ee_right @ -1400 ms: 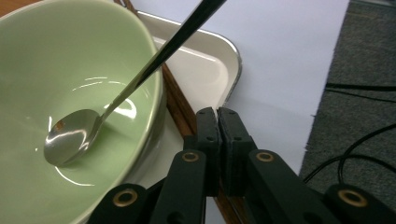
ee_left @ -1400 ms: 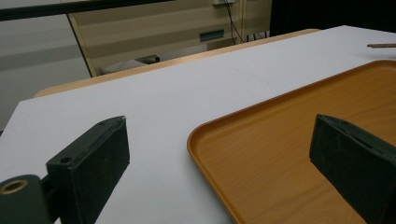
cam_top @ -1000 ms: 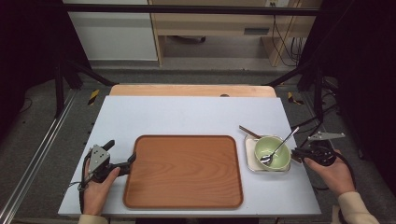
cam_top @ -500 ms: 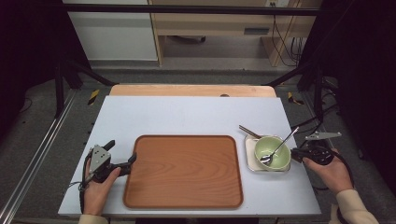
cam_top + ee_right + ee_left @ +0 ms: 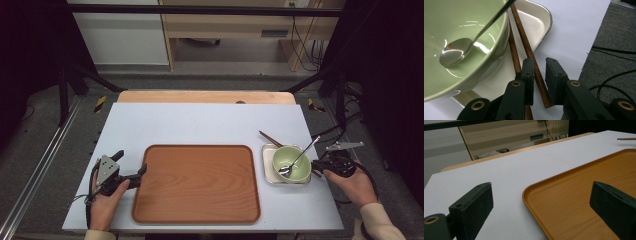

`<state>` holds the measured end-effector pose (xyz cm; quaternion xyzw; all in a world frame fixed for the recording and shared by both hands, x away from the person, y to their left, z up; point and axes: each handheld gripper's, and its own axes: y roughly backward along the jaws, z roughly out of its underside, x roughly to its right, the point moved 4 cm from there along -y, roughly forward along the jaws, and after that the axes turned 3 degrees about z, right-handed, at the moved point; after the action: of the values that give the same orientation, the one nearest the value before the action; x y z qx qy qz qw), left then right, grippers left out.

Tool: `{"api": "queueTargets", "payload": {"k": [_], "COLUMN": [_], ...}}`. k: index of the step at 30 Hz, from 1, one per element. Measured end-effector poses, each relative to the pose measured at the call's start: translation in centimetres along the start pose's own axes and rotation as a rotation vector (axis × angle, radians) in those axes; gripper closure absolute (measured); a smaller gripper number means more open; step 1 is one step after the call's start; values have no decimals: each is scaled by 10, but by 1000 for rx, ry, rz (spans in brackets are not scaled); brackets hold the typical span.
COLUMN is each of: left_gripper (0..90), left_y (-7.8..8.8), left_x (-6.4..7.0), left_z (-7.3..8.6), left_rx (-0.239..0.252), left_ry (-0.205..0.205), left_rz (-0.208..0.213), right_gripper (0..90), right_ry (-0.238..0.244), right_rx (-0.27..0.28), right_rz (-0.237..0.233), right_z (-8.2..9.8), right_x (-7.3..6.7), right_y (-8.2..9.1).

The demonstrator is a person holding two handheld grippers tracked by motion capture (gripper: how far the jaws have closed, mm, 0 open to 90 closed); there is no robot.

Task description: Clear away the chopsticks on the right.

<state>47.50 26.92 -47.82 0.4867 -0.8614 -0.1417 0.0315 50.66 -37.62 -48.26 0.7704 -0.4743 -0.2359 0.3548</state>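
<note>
Progress is at the very start, as far as the scene tells: the tray (image 5: pixel 197 182) lies bare in the middle of the table (image 5: pixel 200 125), and nothing has been set on it

Everything that looks due to move sits to the tray's right. A green bowl (image 5: pixel 291 164) stands on a white dish (image 5: pixel 268 165) just beside the tray, with a spoon (image 5: pixel 300 157) leaning in it, handle over the far rim. Two chopsticks (image 5: pixel 270 137) run under the bowl's side, across the dish and out onto the table at both ends

The right gripper (image 5: pixel 315 167) is at the near ends of the chopsticks. In the right gripper view its jaws stand narrowly apart around one chopstick (image 5: pixel 529 53); a sliver of gap shows beside the stick, so it is straddled rather than pinched, and the other stick runs beside and under the left-hand jaw. No lift has begun; both sticks rest flat

The left gripper (image 5: pixel 131 162) waits at the tray's near left corner, jaws wide apart, one over the table and one over the tray (image 5: pixel 579 195), holding nothing

Left to do, by my reading: close on the chopstick, carry it over, then bring the second stick, the bowl, spoon and dish across
</note>
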Motion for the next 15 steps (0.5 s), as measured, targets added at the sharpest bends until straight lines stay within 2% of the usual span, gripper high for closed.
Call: {"api": "queueTargets", "payload": {"k": [4, 8, 12, 15], "left_gripper": [46, 46, 46, 46], "left_y": [0, 0, 0, 1], "left_x": [0, 0, 0, -1], "left_z": [0, 0, 0, -1], "left_rx": [0, 1, 2, 7], "left_ry": [0, 0, 1, 5], "left_rz": [-1, 0, -1, -4], "right_gripper": [784, 839, 845, 845], "right_ry": [3, 10, -8, -20], "right_rx": [-15, -19, -19, -6], "right_rz": [-7, -29, -43, -26], "right_z": [2, 3, 3, 2], "right_x": [0, -1, -2, 0], "right_y": [-3, -3, -2, 2]}}
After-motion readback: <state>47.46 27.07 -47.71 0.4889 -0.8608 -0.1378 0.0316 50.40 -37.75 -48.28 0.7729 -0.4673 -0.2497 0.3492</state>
